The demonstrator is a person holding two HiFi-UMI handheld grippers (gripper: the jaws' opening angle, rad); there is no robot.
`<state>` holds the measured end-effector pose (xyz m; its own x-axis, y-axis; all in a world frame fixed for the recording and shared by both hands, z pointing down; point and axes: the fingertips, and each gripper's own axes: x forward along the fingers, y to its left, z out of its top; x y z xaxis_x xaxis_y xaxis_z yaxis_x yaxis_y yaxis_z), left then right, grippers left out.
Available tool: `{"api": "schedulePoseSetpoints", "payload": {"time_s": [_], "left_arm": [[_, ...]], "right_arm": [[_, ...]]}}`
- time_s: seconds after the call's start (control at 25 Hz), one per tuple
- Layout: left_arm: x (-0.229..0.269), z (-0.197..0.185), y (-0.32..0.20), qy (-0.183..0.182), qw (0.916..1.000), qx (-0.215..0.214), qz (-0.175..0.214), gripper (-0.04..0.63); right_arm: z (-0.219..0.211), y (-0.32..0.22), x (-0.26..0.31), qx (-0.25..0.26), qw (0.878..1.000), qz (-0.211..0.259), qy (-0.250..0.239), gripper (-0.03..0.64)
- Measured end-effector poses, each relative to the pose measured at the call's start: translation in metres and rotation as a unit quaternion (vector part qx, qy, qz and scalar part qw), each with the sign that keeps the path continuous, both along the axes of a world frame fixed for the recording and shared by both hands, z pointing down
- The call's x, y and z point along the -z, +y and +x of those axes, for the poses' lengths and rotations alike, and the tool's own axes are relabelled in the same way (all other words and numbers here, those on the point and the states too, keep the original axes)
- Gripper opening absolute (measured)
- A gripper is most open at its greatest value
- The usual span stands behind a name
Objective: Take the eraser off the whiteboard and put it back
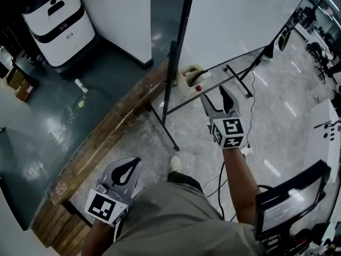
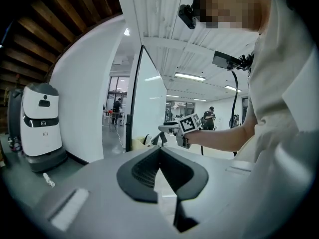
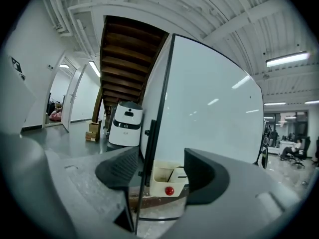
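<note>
The whiteboard (image 1: 234, 20) stands on a black frame ahead of me. A cream box (image 1: 192, 71) hangs at its lower left corner, with a red round magnet (image 1: 198, 88) just below. In the right gripper view a pale block (image 3: 180, 175), apparently the eraser, leans inside that box (image 3: 160, 177). My right gripper (image 1: 212, 93) is open and empty, pointing at the box from a short distance; the box shows between its jaws (image 3: 159, 171). My left gripper (image 1: 135, 162) stays low by my body, tips together, holding nothing. The left gripper view shows the right gripper (image 2: 172, 130) beside the board.
A white wheeled machine (image 1: 56, 20) stands at the back left. A long wooden beam (image 1: 106, 137) crosses the floor diagonally under the board's black leg (image 1: 169, 135). A small bottle (image 1: 81, 86) lies on the dark floor. A monitor (image 1: 290, 196) sits at lower right.
</note>
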<state>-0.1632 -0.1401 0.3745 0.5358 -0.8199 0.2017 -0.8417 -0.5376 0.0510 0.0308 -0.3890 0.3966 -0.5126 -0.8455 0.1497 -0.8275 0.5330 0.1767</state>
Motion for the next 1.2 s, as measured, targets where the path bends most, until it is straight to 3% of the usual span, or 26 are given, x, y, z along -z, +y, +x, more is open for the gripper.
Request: {"api": "schedulePoseSetpoints", "payload": {"time_s": [0.28, 0.64, 0.88, 1.2], "left_arm": [[-0.012, -0.006, 0.074, 0.017, 0.9992, -0.033, -0.015, 0.002], [-0.015, 0.021, 0.134, 0.014, 0.9973, -0.069, -0.019, 0.002], [-0.013, 0.078, 0.163, -0.010, 0.9961, -0.087, -0.012, 0.002], [-0.001, 0.201, 0.210, 0.001, 0.9963, -0.086, -0.002, 0.002]], "right_arm": [[-0.003, 0.130, 0.007, -0.004, 1.000, -0.019, -0.005, 0.279], [0.007, 0.273, 0.008, 0.041, 0.997, -0.064, -0.007, 0.274], [0.040, 0.326, 0.010, 0.076, 0.995, -0.063, 0.013, 0.268], [0.154, 0.401, 0.011, 0.086, 0.993, -0.084, -0.013, 0.268]]}}
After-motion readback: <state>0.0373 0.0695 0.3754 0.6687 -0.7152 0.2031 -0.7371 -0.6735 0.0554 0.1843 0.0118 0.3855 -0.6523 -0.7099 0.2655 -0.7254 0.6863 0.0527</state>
